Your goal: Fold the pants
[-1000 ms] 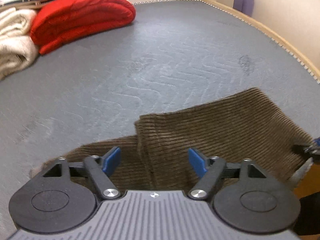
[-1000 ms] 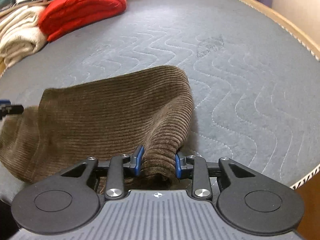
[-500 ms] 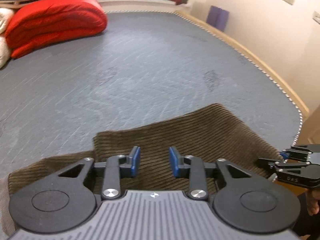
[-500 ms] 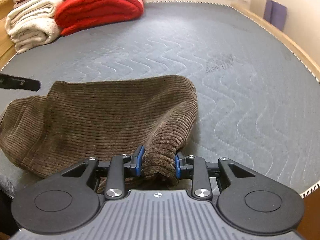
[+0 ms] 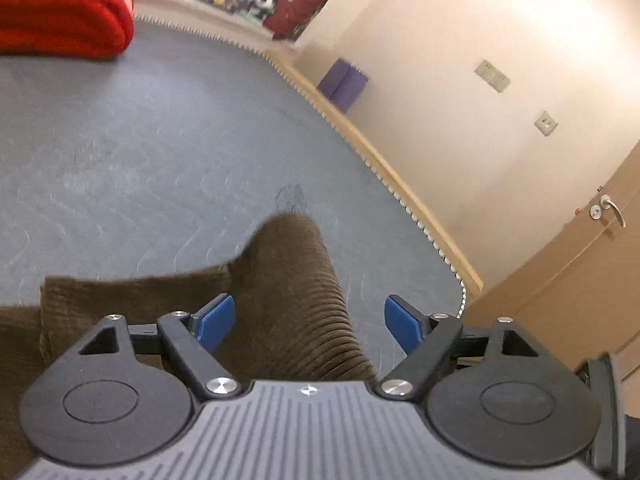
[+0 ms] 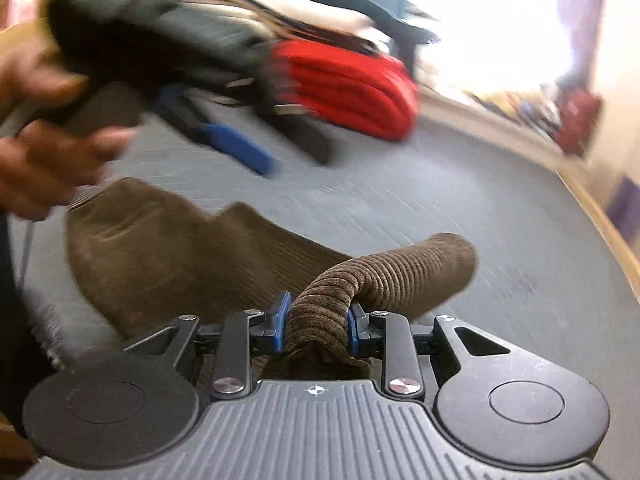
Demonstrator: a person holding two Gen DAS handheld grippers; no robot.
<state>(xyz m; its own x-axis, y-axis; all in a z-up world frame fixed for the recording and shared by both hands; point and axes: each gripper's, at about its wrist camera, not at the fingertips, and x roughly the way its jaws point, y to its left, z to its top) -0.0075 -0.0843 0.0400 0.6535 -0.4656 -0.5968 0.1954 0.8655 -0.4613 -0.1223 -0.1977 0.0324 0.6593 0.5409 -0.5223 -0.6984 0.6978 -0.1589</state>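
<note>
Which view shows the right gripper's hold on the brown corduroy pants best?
The right wrist view: the right gripper has its fingers pressed on a bunched roll of the brown corduroy pants, sharp and centred. The left wrist view shows the pants running toward that side, but no grip.
</note>
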